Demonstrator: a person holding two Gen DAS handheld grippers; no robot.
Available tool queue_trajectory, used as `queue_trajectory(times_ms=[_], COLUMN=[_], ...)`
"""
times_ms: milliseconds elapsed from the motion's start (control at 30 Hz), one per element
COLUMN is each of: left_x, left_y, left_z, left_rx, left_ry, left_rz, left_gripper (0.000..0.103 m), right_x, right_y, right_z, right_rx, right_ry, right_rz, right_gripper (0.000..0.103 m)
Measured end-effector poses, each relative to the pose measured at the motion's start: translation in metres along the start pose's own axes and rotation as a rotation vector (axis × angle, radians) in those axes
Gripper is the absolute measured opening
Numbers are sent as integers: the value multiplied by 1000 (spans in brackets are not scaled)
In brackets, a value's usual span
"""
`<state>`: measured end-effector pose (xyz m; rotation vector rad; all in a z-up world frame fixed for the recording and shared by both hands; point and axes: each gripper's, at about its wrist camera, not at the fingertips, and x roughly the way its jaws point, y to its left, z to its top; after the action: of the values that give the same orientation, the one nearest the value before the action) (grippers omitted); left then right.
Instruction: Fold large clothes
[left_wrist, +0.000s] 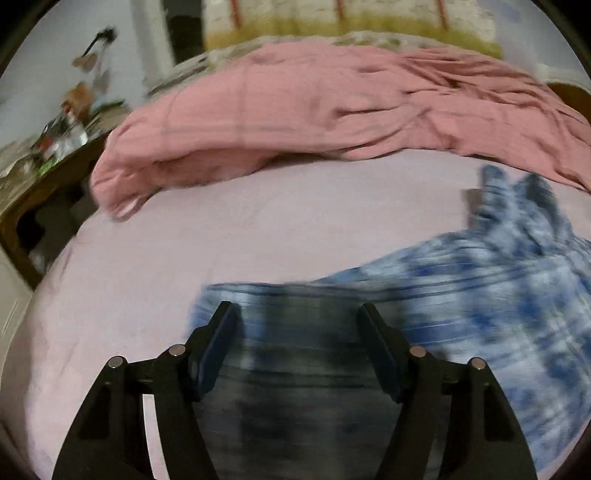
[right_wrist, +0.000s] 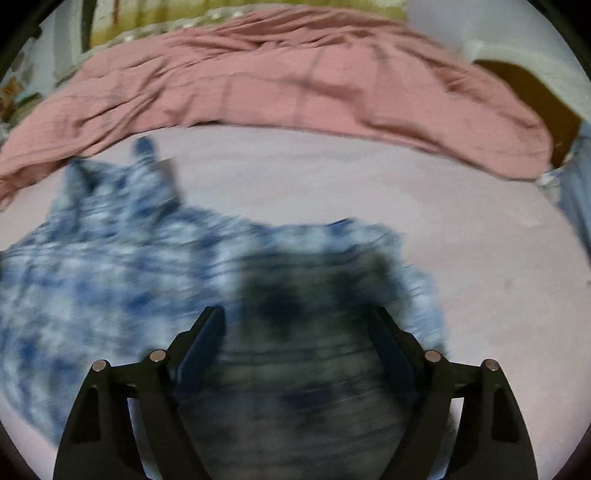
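Observation:
A blue and white tie-dye garment (left_wrist: 498, 295) lies rumpled on the pale pink sheet (left_wrist: 258, 229) of a bed, blurred in both views. My left gripper (left_wrist: 297, 308) hangs over the garment's near left edge, jaws apart, with the cloth below and between them and no pad pressing on it. In the right wrist view the garment (right_wrist: 110, 266) spreads to the left. My right gripper (right_wrist: 297, 312) stands wide over the garment's near right part, which lies in its shadow. Nothing is pinched there either.
A crumpled pink blanket (left_wrist: 295, 99) is heaped across the far side of the bed (right_wrist: 277, 74). A dark wooden side table (left_wrist: 55, 147) with clutter stands left of the bed. At the far right are brown wood (right_wrist: 528, 88) and a light blue cloth (right_wrist: 576, 184).

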<state>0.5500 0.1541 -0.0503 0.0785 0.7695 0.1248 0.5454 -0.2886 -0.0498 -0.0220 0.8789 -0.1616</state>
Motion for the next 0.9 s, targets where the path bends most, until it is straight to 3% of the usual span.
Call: queue_trajectory(times_ms=[100,167,200,233,267,333,400,467,533,567,600,667,733,800,900], left_x=[-15,-32,-37,-41,-41,-35,-19,2,22,22,19,0,-23,-31,-4], left_y=[19,31,37,42,46,50,46,39,32,31,33,44,52,47,32], left_z=[4,8,11,12,12,12,7,-2,-9,-11,-10,-6,-1,3,-1], left_rx=[-36,-36,-42,-48,-57,-83,-86,-76,-78,-80,-87,-151,-205,-172,-100], left_ry=[-23,-50,-41,-14,8,38,85,133,147,122,93,-7,-103,-146,-67], left_rz=[-23,-32,-66,-130,-167,-172,-197,-213,-182,-166,-151,-152,-154,-123,-61], left_gripper=[68,82,99,103,103,103,102,87,47,38,9,9,9,9,9], right_x=[-8,-22,-31,-37,-44,-48,-42,-27,-4,1,6,2,-23,-41,-38], right_y=[-11,-18,-25,-30,-37,-47,-54,-56,-53,-51,-50,-49,-57,-59,-52], right_z=[3,7,9,9,10,13,12,7,3,0,-2,-1,1,2,5], right_rx=[29,45,62,78,101,127,136,139,130,126,116,111,182,202,173], right_ry=[-41,-81,-91,-95,-93,-64,-28,14,57,55,43,-17,-158,-248,-242], right_rz=[-17,-24,-5,21,60,119,137,147,161,148,135,132,152,151,102], right_gripper=[81,81,81,81,81,81,81,81,80,67,61,14,12,12,12])
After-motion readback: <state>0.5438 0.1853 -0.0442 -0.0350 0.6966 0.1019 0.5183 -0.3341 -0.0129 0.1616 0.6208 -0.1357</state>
